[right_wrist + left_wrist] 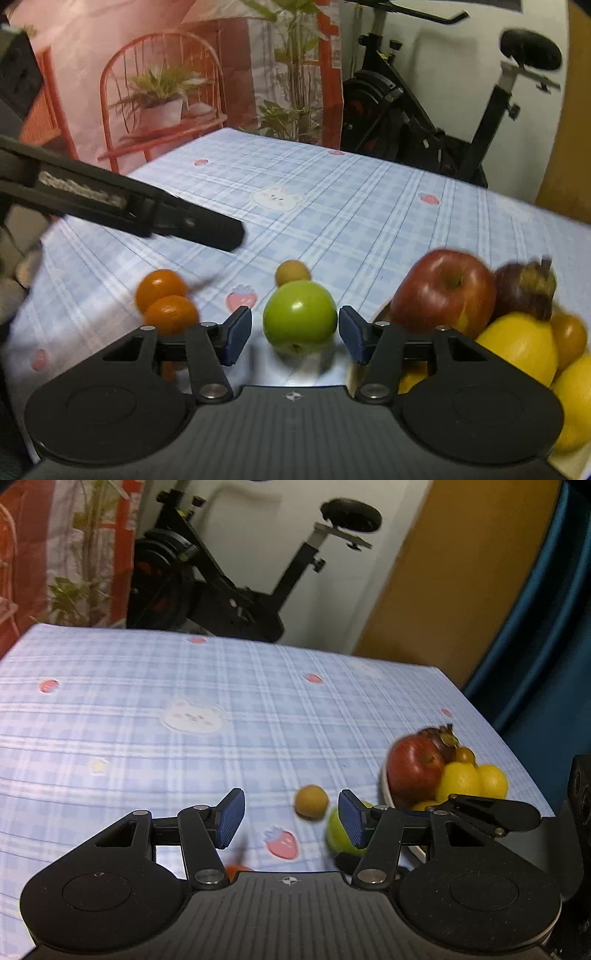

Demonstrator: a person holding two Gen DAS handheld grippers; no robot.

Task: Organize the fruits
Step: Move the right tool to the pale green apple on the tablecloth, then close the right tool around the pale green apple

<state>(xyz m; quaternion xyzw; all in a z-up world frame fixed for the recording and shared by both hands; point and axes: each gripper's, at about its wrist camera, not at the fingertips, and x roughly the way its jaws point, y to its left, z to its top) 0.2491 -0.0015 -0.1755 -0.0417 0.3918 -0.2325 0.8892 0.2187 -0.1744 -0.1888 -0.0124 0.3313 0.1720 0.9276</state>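
A green apple [299, 317] sits on the checked tablecloth between the fingers of my right gripper [295, 334]. That gripper is open: its right pad is almost at the apple's skin and a small gap shows at the left pad. A small tan fruit [292, 272] lies just beyond. Two oranges [166, 301] lie to the left. My left gripper [291, 819] hovers open and empty, with the tan fruit [311, 801] just ahead of its tips and the green apple [338, 830] behind its right finger. A white bowl [386, 792] holds a red apple [415, 766], lemons [458, 781] and a mangosteen.
The table's far and right edges drop off toward an exercise bike [221, 590], a wooden panel and a blue curtain. In the right wrist view the left gripper's black body [147, 210] reaches in from the left above the cloth. The bowl [380, 314] crowds the right side.
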